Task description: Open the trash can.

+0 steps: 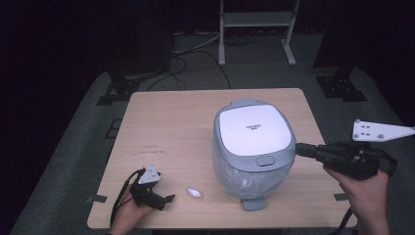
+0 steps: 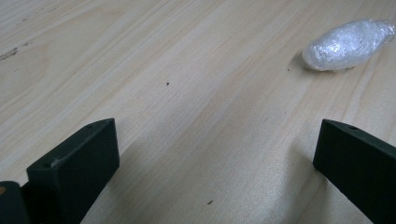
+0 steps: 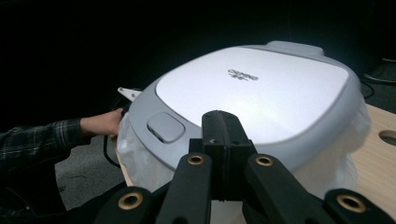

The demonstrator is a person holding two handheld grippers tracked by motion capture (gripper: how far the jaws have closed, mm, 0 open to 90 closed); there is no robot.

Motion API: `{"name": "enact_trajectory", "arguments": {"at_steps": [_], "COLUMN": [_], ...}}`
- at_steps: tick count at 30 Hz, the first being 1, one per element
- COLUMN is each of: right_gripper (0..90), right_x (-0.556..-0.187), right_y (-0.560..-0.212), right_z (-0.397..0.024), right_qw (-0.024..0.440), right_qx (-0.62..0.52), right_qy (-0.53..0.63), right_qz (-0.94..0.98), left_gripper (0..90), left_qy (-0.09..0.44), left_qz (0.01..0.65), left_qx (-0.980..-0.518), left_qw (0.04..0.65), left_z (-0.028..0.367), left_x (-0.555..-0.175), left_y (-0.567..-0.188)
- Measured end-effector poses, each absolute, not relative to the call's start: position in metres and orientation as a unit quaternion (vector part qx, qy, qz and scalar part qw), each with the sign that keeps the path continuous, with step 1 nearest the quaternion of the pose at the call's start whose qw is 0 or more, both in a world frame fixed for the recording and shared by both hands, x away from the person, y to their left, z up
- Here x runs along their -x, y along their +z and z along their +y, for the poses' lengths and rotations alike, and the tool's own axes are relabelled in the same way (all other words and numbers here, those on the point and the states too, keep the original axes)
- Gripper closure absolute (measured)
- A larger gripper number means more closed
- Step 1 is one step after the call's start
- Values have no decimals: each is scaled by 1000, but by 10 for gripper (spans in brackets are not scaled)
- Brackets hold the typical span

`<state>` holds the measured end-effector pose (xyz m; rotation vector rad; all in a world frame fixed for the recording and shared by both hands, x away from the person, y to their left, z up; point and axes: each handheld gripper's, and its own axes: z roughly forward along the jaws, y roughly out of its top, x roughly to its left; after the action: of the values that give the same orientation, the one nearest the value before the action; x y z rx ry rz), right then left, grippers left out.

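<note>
Bin: a grey pedal bin point(image 1: 253, 149) with a white lid stands right of the middle of the table point(image 1: 171, 122); its lid is down; a clear liner bulges out under the rim; its foot pedal point(image 1: 255, 203) pokes toward my side, near the table's front edge
Wad: a small wad of clear plastic point(image 1: 194, 193) lies on the wood just left of the bin's foot, apart from it; in my left gripper view it sits up and to the right point(image 2: 348, 44), beyond my jaws and touching neither
Left gripper: my left gripper point(image 1: 166, 199) rests low at the front left of the table; its jaws stand wide apart with bare wood between them
Right gripper: my right gripper point(image 1: 299, 150) is held level at the bin's right side, tip at the lid's rim; in its own view the two jaws point(image 3: 222, 135) are pressed together with nothing between them; whether the tip touches the rim I cannot tell
Step in hand: I judge it to be opening the bin so the wad can go in
How to do it well: I keep the right jaws together as one blunt finger; I bring them onto the latch button point(image 3: 164, 127) at the lid's front and push squarely, not at a slant, so the light bin does not slide; meanwhile the left jaws need to shift toward the wad and straddle it across its narrow middle
Risk: the wad is light and slippery, so a fast pinch may squirt it away
</note>
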<state>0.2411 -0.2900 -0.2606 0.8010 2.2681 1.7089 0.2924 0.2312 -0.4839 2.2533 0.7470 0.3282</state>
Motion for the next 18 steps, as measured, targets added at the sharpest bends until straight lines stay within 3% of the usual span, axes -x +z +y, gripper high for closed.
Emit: {"name": "enact_trajectory", "arguments": {"at_steps": [18], "right_gripper": [900], "right_x": [-249], "right_y": [-258], "right_z": [-247], "right_qw": [71], "right_qx": [-220], "right_qy": [569], "right_qz": [789], "left_gripper": [0], "left_qy": [128], "left_qz": [290], "left_qx": [-876], "left_qw": [364], "left_z": [231], "left_x": [-292], "left_y": [-484]}}
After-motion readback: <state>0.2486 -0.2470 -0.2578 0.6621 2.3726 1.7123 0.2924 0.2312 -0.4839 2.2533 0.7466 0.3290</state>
